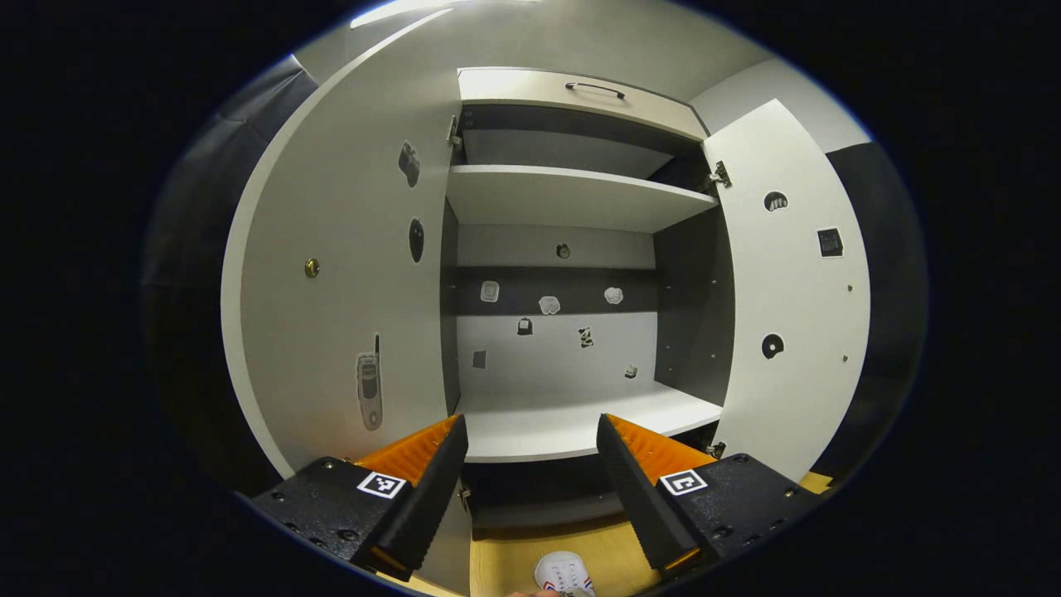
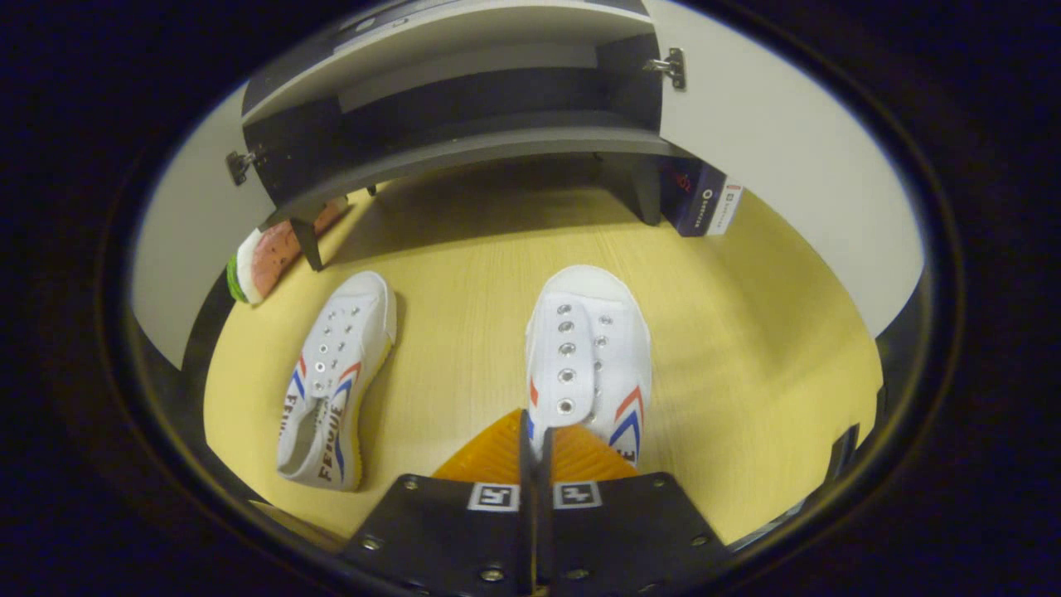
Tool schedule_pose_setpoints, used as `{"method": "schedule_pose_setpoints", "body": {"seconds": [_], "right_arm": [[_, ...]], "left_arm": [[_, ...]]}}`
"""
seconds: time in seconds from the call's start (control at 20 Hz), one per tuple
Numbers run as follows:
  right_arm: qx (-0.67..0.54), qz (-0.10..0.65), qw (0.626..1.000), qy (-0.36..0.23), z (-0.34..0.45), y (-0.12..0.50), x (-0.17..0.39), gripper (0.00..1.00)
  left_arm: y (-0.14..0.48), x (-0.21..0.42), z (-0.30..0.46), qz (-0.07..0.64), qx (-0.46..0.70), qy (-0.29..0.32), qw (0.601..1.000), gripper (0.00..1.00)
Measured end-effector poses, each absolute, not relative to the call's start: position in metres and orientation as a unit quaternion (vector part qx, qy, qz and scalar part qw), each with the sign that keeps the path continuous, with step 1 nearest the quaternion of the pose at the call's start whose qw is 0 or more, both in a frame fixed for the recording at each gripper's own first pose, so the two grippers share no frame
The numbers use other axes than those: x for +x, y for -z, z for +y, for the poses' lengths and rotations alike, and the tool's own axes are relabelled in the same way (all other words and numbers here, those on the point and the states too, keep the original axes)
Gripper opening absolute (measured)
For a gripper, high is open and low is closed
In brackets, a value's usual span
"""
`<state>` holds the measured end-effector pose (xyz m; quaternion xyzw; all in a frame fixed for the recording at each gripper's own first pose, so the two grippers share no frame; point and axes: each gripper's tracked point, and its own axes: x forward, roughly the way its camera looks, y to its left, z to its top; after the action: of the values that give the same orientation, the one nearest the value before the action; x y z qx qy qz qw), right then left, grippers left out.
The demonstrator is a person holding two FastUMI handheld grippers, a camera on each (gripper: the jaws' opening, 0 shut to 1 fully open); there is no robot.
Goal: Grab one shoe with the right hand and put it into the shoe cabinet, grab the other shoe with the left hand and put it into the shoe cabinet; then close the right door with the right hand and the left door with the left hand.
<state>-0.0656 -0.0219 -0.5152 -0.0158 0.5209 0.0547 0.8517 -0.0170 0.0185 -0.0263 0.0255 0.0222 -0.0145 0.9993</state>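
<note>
On the wooden floor (image 2: 464, 332) before the open shoe cabinet (image 1: 572, 199), the right tongs (image 2: 537, 444) are clamped on one white sneaker's (image 2: 590, 356) collar; the other sneaker (image 2: 336, 381) lies beside it. Left tongs (image 1: 532, 439) wait apart. Next: lift it onto the shelf (image 1: 580, 419).

A white two-door shoe cabinet (image 1: 572, 199) stands open on a pale wooden floor (image 2: 746, 332), its doors swung out to either side. Before it, in the right gripper view, two white canvas shoes lie apart with toes toward the cabinet: one shoe (image 2: 336, 381) to the left, the other shoe (image 2: 593, 356) to the right. A watermelon-slice cushion (image 2: 264, 261) rests beside the cabinet's left foot; a dark box (image 2: 703, 201) stands behind its right foot.
</note>
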Motion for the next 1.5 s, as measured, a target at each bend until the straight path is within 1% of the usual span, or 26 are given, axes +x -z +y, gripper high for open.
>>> {"method": "schedule_pose_setpoints", "body": {"seconds": [0.05,0.25,0.35,0.5,0.8,1.05,1.2,1.35,1.5], "right_arm": [[-0.007,0.518,0.854,-0.055,-0.021,0.51,-0.064,0.0],[0.057,0.497,0.865,-0.046,-0.018,0.48,-0.05,0.0],[0.09,0.481,0.87,-0.054,-0.02,0.445,-0.044,0.0],[0.105,0.458,0.88,-0.069,-0.01,0.41,-0.039,0.0],[0.164,0.37,0.909,-0.096,0.021,0.31,0.0,0.0],[0.184,0.274,0.936,-0.12,0.04,0.209,0.052,0.0],[0.186,0.216,0.95,-0.13,0.051,0.159,0.09,0.0],[0.174,0.176,0.959,-0.136,0.063,0.132,0.138,0.0],[0.154,0.151,0.968,-0.13,0.069,0.128,0.195,0.0]], "left_arm": [[0.026,-0.017,0.018,0.022,0.025,0.015,0.999,0.96],[0.024,-0.018,0.013,0.018,0.025,0.019,0.999,0.96],[0.025,-0.019,0.01,0.018,0.026,0.022,0.999,0.96],[0.025,-0.02,0.005,0.017,0.025,0.026,0.999,0.95],[0.025,-0.023,0.003,0.015,0.028,0.027,0.999,0.95],[0.025,-0.024,0.004,0.015,0.029,0.023,0.999,0.95],[0.025,-0.023,0.005,0.014,0.029,0.02,0.999,0.96],[0.027,-0.022,0.005,0.016,0.03,0.019,0.999,0.96],[0.029,-0.02,0.008,0.018,0.034,0.017,0.999,0.95]]}}
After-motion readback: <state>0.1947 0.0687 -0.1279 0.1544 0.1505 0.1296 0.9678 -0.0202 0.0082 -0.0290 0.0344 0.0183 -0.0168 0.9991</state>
